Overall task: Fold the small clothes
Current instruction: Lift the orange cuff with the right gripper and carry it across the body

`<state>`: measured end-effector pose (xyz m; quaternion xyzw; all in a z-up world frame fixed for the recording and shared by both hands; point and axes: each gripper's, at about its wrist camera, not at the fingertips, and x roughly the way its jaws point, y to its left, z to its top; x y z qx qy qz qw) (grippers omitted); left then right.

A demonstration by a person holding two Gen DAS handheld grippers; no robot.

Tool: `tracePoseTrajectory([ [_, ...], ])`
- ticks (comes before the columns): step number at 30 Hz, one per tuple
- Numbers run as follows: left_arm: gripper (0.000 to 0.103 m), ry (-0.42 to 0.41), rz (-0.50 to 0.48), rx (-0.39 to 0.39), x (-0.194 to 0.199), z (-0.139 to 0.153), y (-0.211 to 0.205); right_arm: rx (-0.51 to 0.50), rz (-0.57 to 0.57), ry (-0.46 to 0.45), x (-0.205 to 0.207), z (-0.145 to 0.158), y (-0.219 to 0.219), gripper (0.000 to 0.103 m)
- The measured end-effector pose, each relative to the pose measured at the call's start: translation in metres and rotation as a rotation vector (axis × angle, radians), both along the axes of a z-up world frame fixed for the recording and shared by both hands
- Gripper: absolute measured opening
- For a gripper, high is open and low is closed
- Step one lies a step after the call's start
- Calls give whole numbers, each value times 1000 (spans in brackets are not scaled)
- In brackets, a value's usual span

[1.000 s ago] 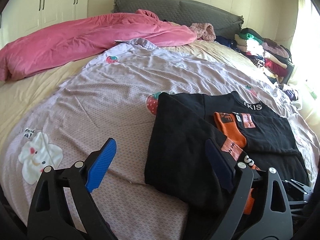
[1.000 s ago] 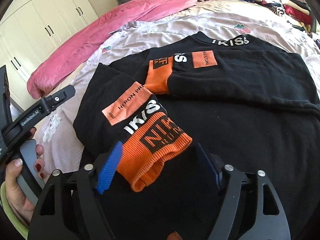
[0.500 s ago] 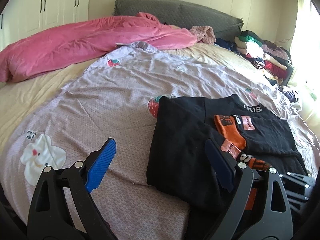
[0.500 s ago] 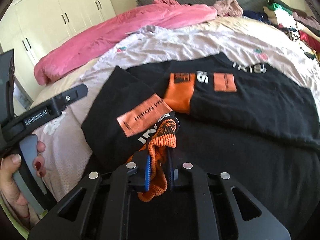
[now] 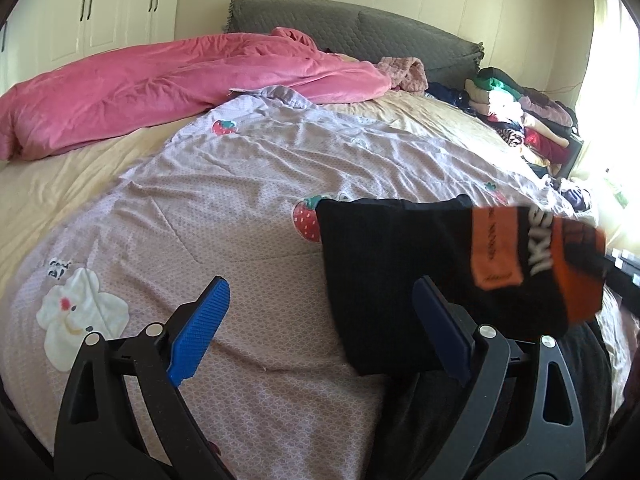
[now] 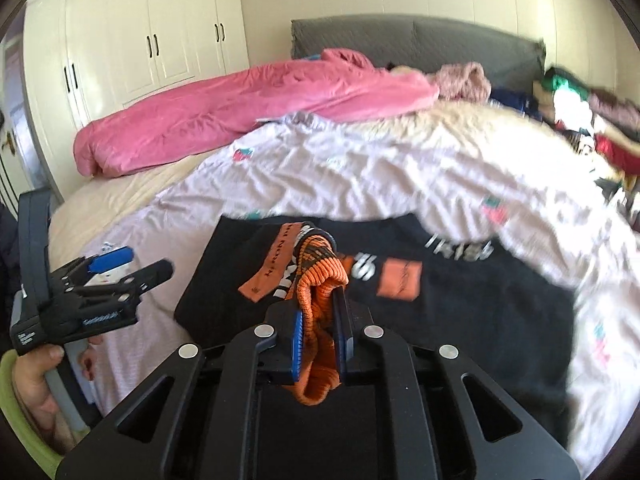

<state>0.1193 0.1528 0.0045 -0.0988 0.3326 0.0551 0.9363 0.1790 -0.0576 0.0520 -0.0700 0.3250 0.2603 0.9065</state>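
A black sweatshirt [image 6: 472,308] with orange patches and white lettering lies on the lilac bedspread [image 6: 360,168]. My right gripper [image 6: 318,336] is shut on its orange ribbed cuff [image 6: 320,280], and the sleeve hangs lifted off the body of the garment. In the left wrist view that raised sleeve [image 5: 400,264] stretches to the right, its orange cuff [image 5: 576,268] blurred. My left gripper [image 5: 320,336] stands open over the bedspread just left of the sweatshirt, nothing between its blue pads [image 5: 200,332]. It shows again in the right wrist view as the left gripper [image 6: 100,280], held by a hand [image 6: 32,384].
A pink duvet [image 5: 160,84] is bunched along the far side before a grey headboard [image 5: 360,32]. A stack of folded clothes [image 5: 520,120] sits at the far right edge. White wardrobes [image 6: 140,40] stand behind. Bare bedspread [image 5: 200,200] lies left of the sweatshirt.
My right gripper shut on the orange cuff and rose, pulling the sleeve up off the sweatshirt. The left gripper stayed where it was, still open.
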Motion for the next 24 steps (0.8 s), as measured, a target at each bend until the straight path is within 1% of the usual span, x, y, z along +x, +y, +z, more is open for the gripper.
tracePoseTrajectory([
  [5, 86, 0, -15, -14, 0, -1, -2, -39, -48, -54, 15, 13, -23, 11],
  [12, 86, 5, -49, -38, 3, -2, -9, -54, -139, -73, 34, 15, -66, 11],
  [18, 86, 32, -84, -62, 11, -2, -24, -73, -197, -61, 44, 6, -100, 11],
  [22, 86, 41, -95, -88, 20, 4, -38, -86, -245, -45, 51, -8, -120, 11],
  [24, 86, 44, -113, -76, 29, 8, -53, -94, -254, -35, 54, -14, -126, 11],
])
